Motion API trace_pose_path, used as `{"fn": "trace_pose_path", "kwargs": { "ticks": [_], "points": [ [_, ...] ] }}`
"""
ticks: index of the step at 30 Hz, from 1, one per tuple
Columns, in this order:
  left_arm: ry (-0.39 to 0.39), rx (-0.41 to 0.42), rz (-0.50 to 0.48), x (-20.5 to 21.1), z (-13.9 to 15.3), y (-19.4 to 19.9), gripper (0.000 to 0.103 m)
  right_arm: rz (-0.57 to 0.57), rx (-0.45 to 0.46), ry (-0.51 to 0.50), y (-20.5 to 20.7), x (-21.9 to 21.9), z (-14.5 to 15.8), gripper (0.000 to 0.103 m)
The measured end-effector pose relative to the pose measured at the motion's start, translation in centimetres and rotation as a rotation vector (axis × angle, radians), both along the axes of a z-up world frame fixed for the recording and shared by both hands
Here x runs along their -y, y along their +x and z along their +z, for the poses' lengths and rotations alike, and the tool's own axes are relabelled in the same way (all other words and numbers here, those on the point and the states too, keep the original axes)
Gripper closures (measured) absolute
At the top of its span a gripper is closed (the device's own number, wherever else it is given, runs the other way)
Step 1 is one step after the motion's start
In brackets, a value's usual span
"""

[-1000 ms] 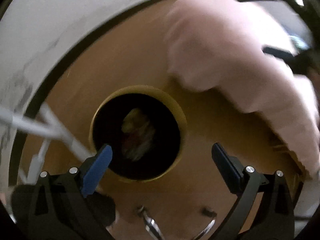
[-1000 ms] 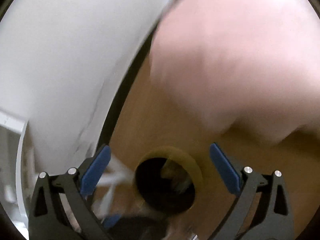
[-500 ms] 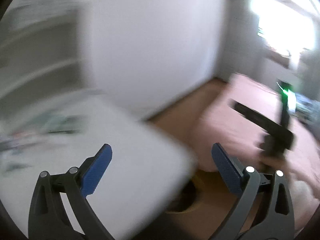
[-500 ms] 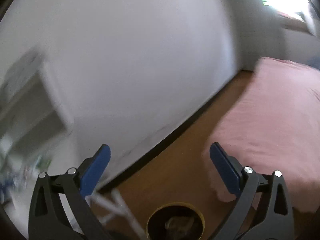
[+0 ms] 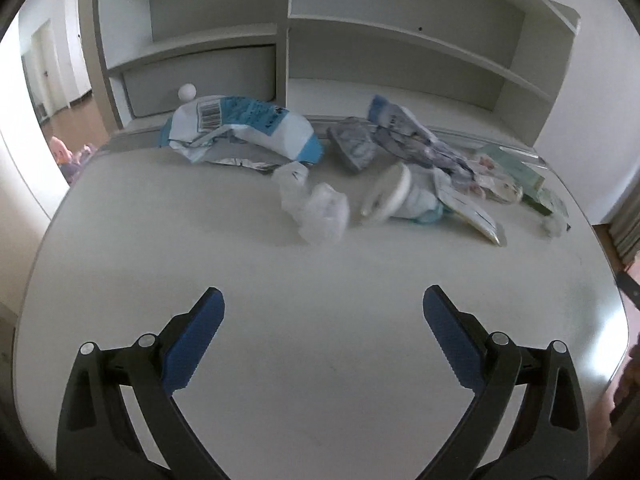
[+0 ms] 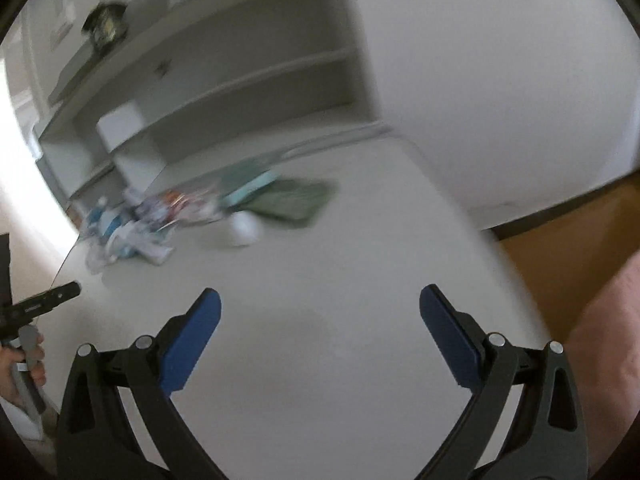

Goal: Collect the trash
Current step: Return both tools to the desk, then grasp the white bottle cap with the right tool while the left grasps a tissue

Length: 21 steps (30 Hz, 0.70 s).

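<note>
Trash lies along the back of a white desk. In the left wrist view I see a blue-and-white foil bag, a crumpled clear plastic wrap, a tipped white cup, printed wrappers and a green flat pack. My left gripper is open and empty above the desk's near part. My right gripper is open and empty over the desk's right part; the blurred trash pile and a green pack lie ahead of it.
A white shelf unit with a drawer and round knob stands behind the desk. A white wall and brown floor are to the right. The left gripper's handle shows at the right view's left edge.
Both grippers swung up from the round bin on the floor, past the wall, to face the desk and its trash. Both stayed open and empty.
</note>
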<state>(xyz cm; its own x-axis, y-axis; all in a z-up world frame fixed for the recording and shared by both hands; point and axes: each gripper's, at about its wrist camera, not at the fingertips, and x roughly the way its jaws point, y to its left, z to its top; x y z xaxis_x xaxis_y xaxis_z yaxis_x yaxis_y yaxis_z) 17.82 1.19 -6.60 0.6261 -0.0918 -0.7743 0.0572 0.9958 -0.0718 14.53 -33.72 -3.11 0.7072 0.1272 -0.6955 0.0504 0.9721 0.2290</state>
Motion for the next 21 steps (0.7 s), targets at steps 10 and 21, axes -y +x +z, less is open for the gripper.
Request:
{"fn": "trace_pose_path", "kwargs": {
  "ticks": [10,21],
  "points": [
    [-0.005,-0.027,-0.031,-1.8,-0.6,5.5,0.006,0.123,-0.075,-0.149,8.7,-6.7,-1.4,0.029],
    [-0.014,-0.036,-0.058,-2.4,-1.6,7.1,0.072,0.136,-0.133,-0.131,9.8,-6.9,-3.0,0.072]
  ]
}}
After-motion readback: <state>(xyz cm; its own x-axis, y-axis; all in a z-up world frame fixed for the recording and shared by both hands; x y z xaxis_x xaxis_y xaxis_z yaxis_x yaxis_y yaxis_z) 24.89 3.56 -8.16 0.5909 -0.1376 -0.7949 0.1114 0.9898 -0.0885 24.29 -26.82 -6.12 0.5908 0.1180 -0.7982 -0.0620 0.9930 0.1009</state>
